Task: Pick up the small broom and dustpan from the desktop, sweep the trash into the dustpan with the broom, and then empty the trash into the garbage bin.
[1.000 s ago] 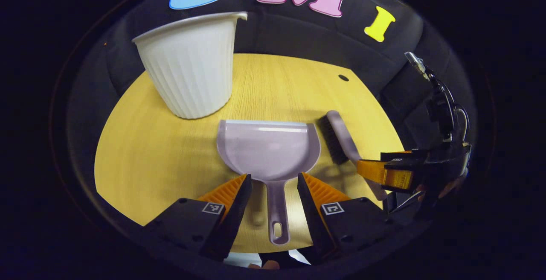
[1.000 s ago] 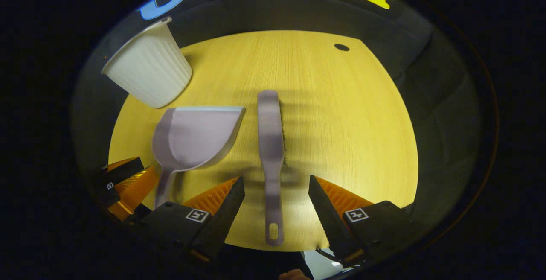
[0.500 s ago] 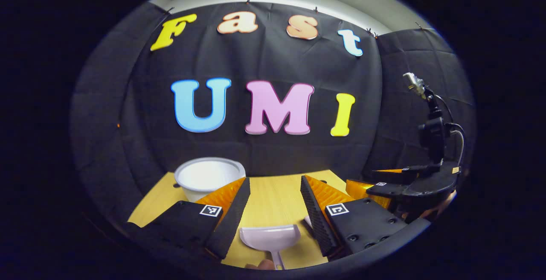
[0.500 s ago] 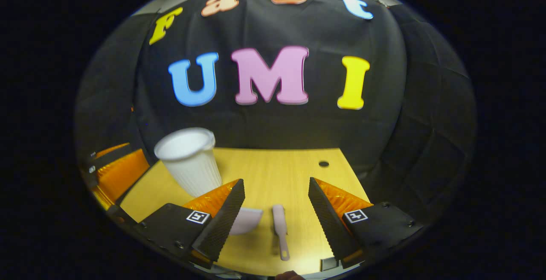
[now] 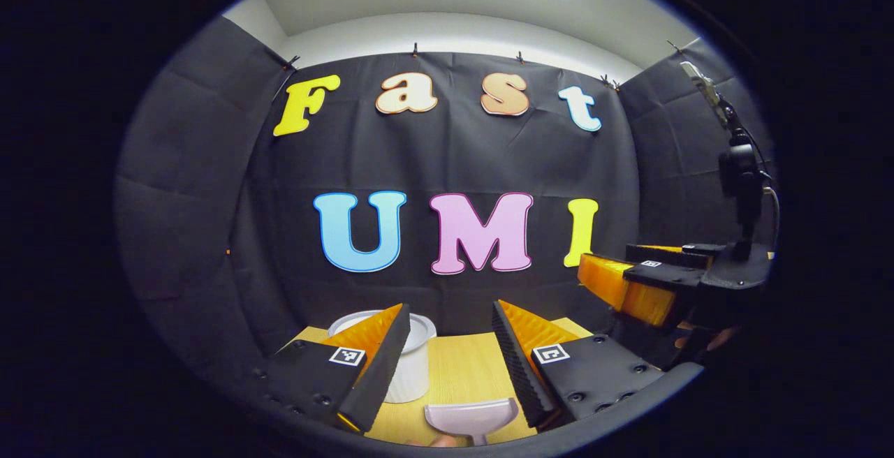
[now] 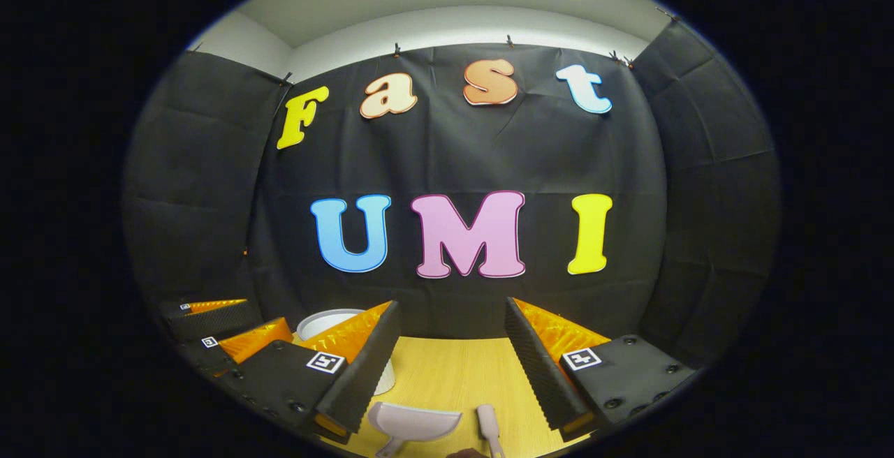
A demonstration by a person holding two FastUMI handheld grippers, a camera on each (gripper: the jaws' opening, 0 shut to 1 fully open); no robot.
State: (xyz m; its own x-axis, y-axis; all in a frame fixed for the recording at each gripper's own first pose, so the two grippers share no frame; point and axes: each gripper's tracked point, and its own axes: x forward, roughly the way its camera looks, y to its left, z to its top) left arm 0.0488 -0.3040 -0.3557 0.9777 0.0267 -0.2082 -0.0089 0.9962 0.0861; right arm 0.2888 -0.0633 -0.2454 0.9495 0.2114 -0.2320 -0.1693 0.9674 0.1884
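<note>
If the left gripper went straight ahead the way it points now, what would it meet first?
Probably the booth wall. The left gripper is open and aimed level above the desktop; the garbage bin sits left of that line, the dustpan below it.

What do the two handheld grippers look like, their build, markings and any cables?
Each gripper has two wedge-shaped fingers with ribbed inner faces on dark, bolted blocks. Every block carries a small square black-and-white marker. The left gripper and right gripper look alike. Seen from the left gripper view, the right gripper carries a dark upright post with a cable looping beside it.

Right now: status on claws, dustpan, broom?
Left claw open, right claw open, both empty. Dustpan and broom on desktop. Nothing blocking.
</note>
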